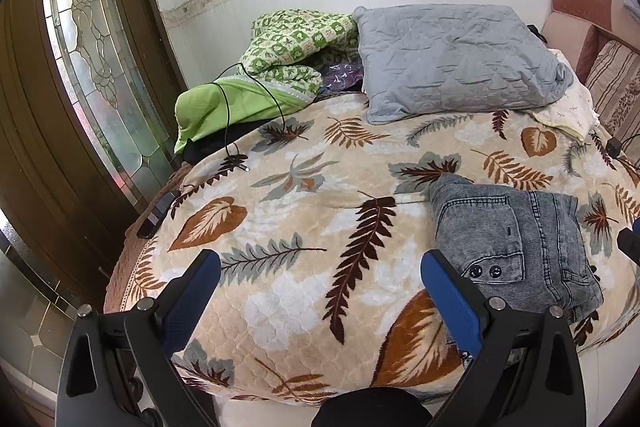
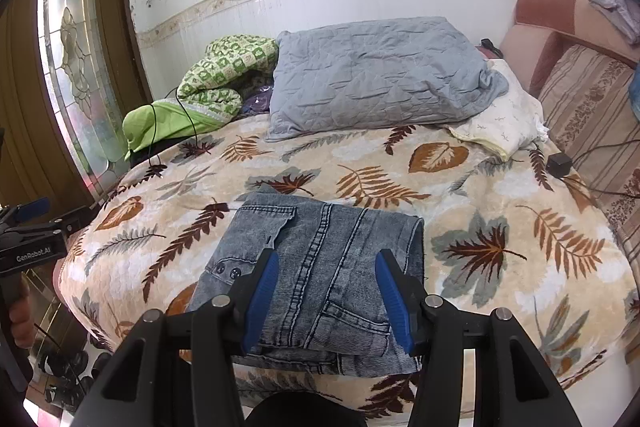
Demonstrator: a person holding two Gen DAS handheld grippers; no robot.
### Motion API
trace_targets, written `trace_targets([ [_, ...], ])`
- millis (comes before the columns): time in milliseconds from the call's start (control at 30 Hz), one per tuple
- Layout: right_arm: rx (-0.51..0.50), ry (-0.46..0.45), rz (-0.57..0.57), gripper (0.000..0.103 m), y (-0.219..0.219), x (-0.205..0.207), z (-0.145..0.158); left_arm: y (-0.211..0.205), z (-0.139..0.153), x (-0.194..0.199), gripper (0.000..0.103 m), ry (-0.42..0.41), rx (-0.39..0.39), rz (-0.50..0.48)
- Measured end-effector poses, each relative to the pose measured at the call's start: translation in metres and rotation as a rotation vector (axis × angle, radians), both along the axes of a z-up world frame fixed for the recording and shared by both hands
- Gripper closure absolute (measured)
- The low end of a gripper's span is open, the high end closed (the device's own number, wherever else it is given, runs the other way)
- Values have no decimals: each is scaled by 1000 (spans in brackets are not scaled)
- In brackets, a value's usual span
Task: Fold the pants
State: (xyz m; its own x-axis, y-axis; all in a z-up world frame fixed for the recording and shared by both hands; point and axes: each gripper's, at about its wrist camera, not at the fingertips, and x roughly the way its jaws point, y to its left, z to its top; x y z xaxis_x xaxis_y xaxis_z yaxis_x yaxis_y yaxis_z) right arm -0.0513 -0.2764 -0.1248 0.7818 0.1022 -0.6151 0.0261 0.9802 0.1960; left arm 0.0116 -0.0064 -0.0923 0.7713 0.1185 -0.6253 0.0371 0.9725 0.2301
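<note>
The pants [image 2: 320,267] are grey-blue washed jeans, folded into a compact rectangle near the front edge of the leaf-patterned bed blanket [image 2: 500,227]. My right gripper [image 2: 327,255] hovers over their near part, jaws half apart, blue pads [image 2: 262,291] on either side of the seam without pinching the cloth. In the left wrist view the jeans [image 1: 516,243] lie to the right of my left gripper [image 1: 320,255]. That gripper is wide open over bare blanket [image 1: 280,211] with nothing between its fingers. It also shows at the left edge of the right wrist view as the left gripper [image 2: 32,223], held by a hand.
A grey quilted pillow [image 2: 380,79], a green patterned quilt [image 2: 224,71] and a cream cloth [image 2: 504,123] lie at the back. A black cable [image 1: 228,115] trails over the green bedding, and a black charger [image 2: 559,163] sits at right. A glass-paned door [image 1: 92,59] stands left, a sofa [image 2: 592,99] right.
</note>
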Motion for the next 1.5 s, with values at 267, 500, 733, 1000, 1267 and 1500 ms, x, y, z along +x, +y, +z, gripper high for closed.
trace_targets([
  [267, 0, 16, 9, 49, 2, 5, -5, 0, -9, 6, 3, 23, 5, 2],
  [500, 4, 32, 9, 49, 1, 10, -12, 0, -17, 13, 3, 44, 10, 5],
  [733, 7, 52, 11, 49, 1, 16, -21, 0, -26, 19, 3, 64, 12, 12],
  [1000, 25, 72, 4, 49, -4, 20, -28, -3, -31, 22, 3, 80, 20, 14],
  [1267, 37, 55, -6, 49, -10, 13, -25, -9, -26, 14, 3, 63, 33, 4],
  [1500, 47, 44, -31, 48, -21, 4, -21, -20, -22, 8, 3, 56, 44, -18],
])
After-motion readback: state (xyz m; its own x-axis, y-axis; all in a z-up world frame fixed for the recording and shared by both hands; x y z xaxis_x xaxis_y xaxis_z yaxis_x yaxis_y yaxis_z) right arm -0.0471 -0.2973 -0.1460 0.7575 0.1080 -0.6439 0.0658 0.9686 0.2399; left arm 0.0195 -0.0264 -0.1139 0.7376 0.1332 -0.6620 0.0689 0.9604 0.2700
